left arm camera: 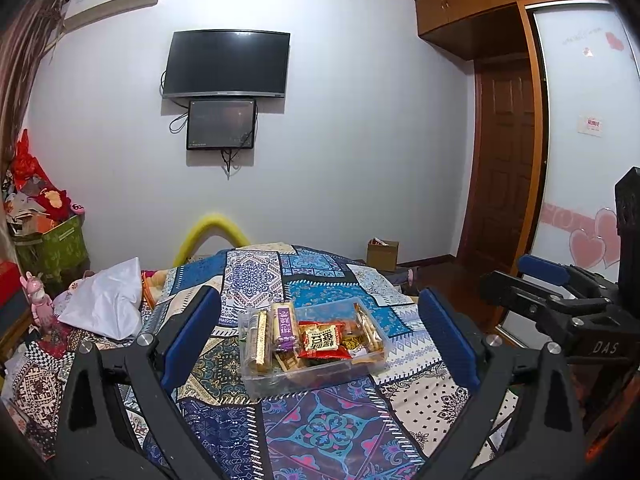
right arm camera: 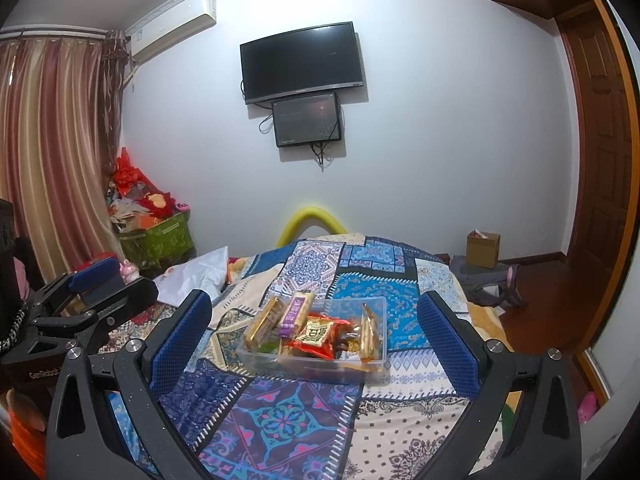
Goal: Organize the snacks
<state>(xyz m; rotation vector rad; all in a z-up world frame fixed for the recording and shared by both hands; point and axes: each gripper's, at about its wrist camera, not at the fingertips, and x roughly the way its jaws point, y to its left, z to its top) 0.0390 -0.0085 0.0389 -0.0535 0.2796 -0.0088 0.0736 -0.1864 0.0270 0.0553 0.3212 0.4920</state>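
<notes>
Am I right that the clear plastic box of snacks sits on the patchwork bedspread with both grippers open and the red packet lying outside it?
Not quite: the red packet lies inside the clear plastic box, among the other snacks, as the left wrist view shows. The box does sit on the patchwork bedspread, and the left gripper and right gripper are open.

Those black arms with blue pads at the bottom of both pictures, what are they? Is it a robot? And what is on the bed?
They are not a robot. A person holds two grabbing tools, one in each hand, and each tool has a camera looking out between its two fingers. One picture comes from the left gripper, the other from the right gripper. Both are wide open and hold nothing. On the patchwork bedspread sits a clear plastic box with snacks inside: a red packet, a purple-labelled bar and a gold-wrapped bar. The left view also shows the right tool off to the side.
</notes>
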